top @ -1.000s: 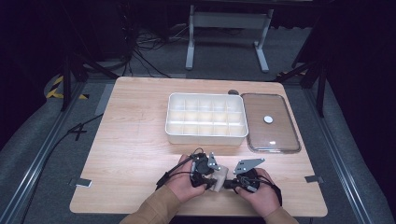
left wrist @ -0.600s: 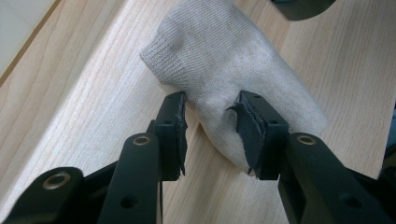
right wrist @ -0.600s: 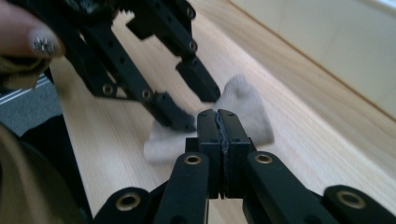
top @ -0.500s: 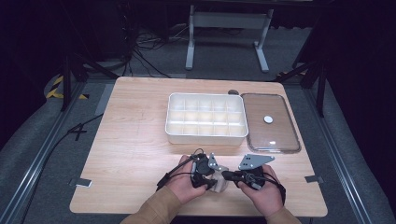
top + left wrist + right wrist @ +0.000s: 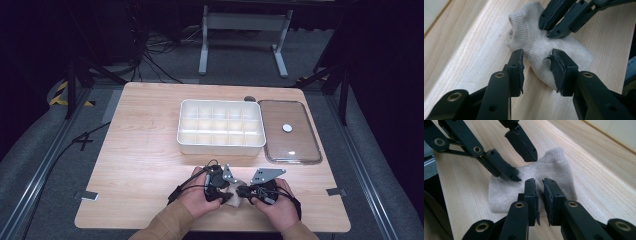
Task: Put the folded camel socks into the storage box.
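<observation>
Right then, the 2 hands were down at the near edge of the table (image 5: 140,150), close together, with a small beige sock (image 5: 541,47) lying flat on the wood between them. In the high view the sock (image 5: 231,198) showed as a pale scrap tucked between the 2 tools, well apart from the white divided tray (image 5: 221,145) that sat farther back on the table. Just beside that tray, on its right, lay a clear lid (image 5: 290,131) with a white dot in its middle.

The left gripper (image 5: 536,66) stood with its jaws set astride the middle of the sock, one pad on each side of the fabric; the left pad looked clear of the cloth, the right one sat at its edge, and I could not tell whether they were truly pinching it. The ribbed cuff of the sock pointed away from that gripper.

The right gripper (image 5: 540,192) came in from the opposite side, its 2 jaws nearly together with a thin slot between them. Those jaws had just been opening, and the sock (image 5: 554,170) lay right in front of and under the tips, a little fold of it rising toward the gap, yet the pads did not look pressed on it.
</observation>
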{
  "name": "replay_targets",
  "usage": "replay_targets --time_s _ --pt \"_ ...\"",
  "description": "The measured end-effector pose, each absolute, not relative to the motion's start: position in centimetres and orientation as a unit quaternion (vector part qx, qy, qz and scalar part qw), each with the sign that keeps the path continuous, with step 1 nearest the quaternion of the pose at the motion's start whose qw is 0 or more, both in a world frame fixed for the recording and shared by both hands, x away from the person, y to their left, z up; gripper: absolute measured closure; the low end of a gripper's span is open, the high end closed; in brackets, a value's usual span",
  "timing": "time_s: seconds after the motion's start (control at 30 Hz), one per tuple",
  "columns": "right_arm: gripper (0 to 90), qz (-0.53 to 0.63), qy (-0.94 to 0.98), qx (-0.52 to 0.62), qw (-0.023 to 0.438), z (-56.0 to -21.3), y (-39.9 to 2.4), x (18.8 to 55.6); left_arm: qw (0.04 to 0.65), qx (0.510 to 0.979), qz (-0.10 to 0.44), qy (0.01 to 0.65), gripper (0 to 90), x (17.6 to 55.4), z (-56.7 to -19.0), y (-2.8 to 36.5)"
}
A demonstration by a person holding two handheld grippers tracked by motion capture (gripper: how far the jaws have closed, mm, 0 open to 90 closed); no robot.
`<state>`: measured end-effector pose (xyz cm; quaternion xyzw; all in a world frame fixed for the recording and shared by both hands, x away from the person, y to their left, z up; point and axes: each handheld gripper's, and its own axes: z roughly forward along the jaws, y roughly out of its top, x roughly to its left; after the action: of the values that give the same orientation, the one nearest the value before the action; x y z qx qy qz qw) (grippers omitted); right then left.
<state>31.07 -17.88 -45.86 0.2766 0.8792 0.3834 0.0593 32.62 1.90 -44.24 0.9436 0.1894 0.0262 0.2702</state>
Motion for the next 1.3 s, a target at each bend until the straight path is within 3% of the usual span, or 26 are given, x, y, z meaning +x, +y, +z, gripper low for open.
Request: replay_targets --time_s 0.43,0.83,0.93,1.07,1.3 --pt "81.0 0.371 0.884 0.276 0.068 -46.0 -17.8 31.6 0.275 0.940 0.024 0.199 62.9 32.3 -44.5 1.8" --pt "75.8 0.378 0.873 0.298 0.074 -43.7 -18.7 31.4 0.269 0.940 0.035 0.206 63.0 32.2 -44.5 1.9" --pt "73.3 0.383 0.865 0.315 0.075 -43.5 -19.1 31.5 0.268 0.940 0.035 0.208 63.1 32.1 -44.5 1.8" --pt "57.8 0.392 0.847 0.355 0.064 -43.6 -19.2 31.7 0.269 0.939 0.034 0.211 63.1 32.1 -44.5 1.8" --pt "51.3 0.381 0.850 0.361 0.050 -44.7 -18.2 32.0 0.271 0.938 0.038 0.214 63.1 31.9 -44.6 2.0"
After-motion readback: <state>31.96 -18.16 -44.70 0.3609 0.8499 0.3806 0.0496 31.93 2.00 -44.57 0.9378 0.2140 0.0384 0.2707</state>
